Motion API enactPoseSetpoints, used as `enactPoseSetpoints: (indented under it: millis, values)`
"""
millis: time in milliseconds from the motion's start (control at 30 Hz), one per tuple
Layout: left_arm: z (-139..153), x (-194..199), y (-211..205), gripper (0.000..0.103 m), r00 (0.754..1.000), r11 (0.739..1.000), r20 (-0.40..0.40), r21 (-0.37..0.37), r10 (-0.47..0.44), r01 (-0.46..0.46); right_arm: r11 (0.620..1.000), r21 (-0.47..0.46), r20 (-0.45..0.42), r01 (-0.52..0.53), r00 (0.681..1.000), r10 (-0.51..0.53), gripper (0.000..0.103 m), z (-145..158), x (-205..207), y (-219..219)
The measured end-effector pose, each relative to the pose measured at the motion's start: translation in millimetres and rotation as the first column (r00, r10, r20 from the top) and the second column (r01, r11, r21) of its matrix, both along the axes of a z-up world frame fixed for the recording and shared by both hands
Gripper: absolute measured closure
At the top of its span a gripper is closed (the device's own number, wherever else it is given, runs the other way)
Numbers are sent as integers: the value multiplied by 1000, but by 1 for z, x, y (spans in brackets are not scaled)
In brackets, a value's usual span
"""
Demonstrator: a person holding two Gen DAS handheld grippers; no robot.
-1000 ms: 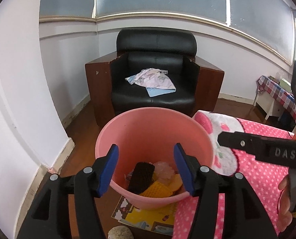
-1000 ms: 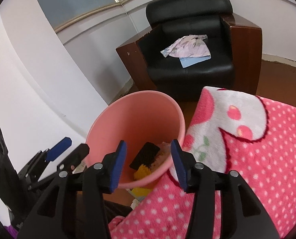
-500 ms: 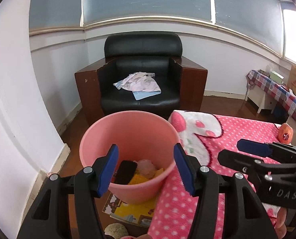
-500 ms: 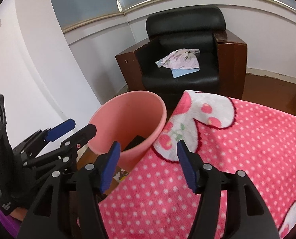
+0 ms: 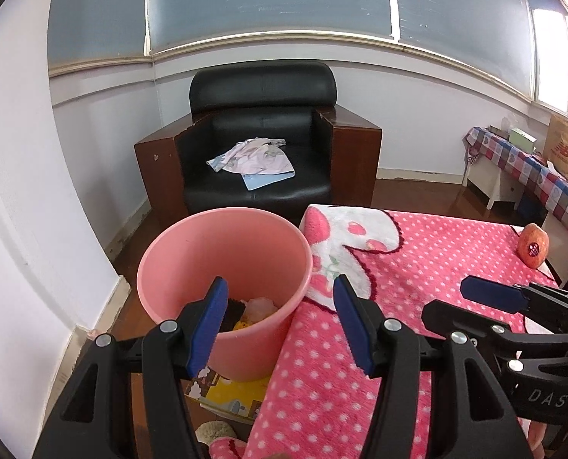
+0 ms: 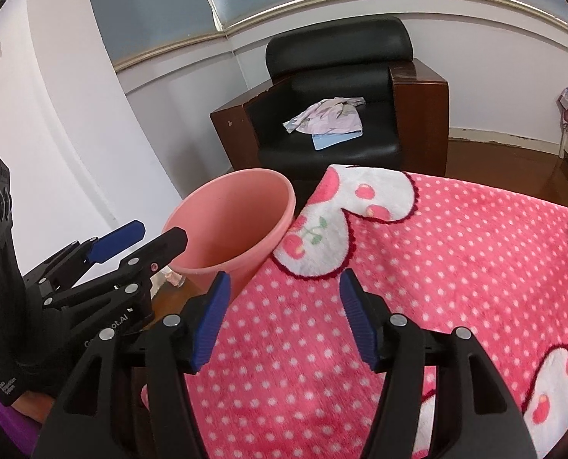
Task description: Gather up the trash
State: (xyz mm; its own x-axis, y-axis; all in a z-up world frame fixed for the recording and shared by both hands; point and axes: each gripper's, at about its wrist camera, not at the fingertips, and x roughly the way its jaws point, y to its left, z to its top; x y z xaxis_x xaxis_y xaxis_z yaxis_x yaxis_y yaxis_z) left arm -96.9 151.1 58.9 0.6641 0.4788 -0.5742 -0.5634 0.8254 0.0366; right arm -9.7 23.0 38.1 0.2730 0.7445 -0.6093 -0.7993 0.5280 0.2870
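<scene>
Where the pink bin dips, trash half-hidden

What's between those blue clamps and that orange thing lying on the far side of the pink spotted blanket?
Nothing visible. The orange piece lies alone near the far edge of the blanket, with only bare dotted fabric between it and the open, empty right gripper. The pink bucket stands off the blanket's other side.
</scene>
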Motion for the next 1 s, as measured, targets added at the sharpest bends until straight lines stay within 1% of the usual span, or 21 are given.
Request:
enactPoseSetpoints:
  millis: [567,1000]
  values:
    - [4,-5,-32,46,999,999,-9,28,-33,33,999,19,16,27,1000,-27,43,1,-10,-30]
    - [5,-6,-44,47,999,998,-16,41,-52,53,999,21,21,39,999,-40,43,1,-12,-43]
